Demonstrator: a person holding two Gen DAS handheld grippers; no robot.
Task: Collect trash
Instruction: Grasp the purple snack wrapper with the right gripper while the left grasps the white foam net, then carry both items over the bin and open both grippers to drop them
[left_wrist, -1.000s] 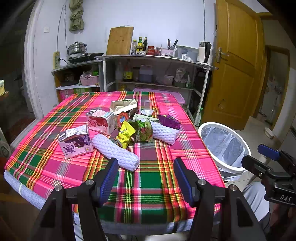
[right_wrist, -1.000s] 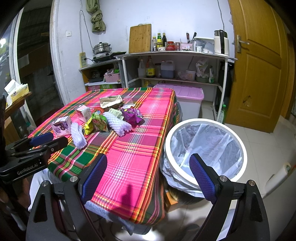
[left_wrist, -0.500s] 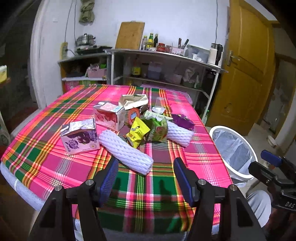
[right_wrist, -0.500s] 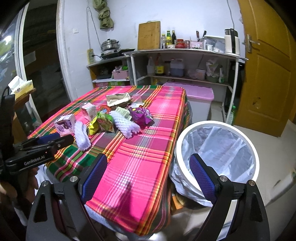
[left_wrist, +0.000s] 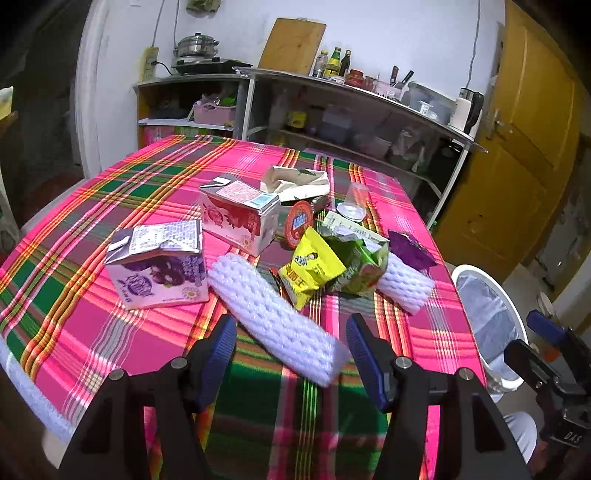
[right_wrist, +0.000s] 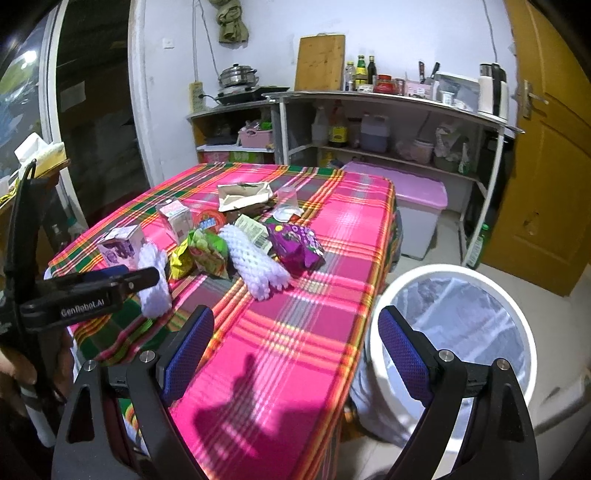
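Trash is heaped on the plaid tablecloth (left_wrist: 110, 325): a long white foam net sleeve (left_wrist: 277, 321), a purple milk carton (left_wrist: 159, 269), a red carton (left_wrist: 236, 218), yellow (left_wrist: 306, 273) and green (left_wrist: 354, 273) snack bags, a second foam sleeve (left_wrist: 404, 284) and a purple wrapper (left_wrist: 410, 249). My left gripper (left_wrist: 290, 358) is open, its jaws on either side of the near end of the long foam sleeve. My right gripper (right_wrist: 295, 350) is open and empty over the table's near right edge, beside the white lined trash bin (right_wrist: 458, 325).
A clear plastic cup (left_wrist: 354, 205), a crumpled paper bag (left_wrist: 295, 181) and a red lid (left_wrist: 299, 223) lie further back. Shelves with bottles and pots (right_wrist: 369, 122) line the wall. A pink-lidded box (right_wrist: 417, 206) and a wooden door (right_wrist: 546, 177) are at right.
My left gripper has moved forward and down toward the long foam sleeve, which now lies between its fingertips. My right gripper has drifted slightly closer to the table edge. Both stay open.
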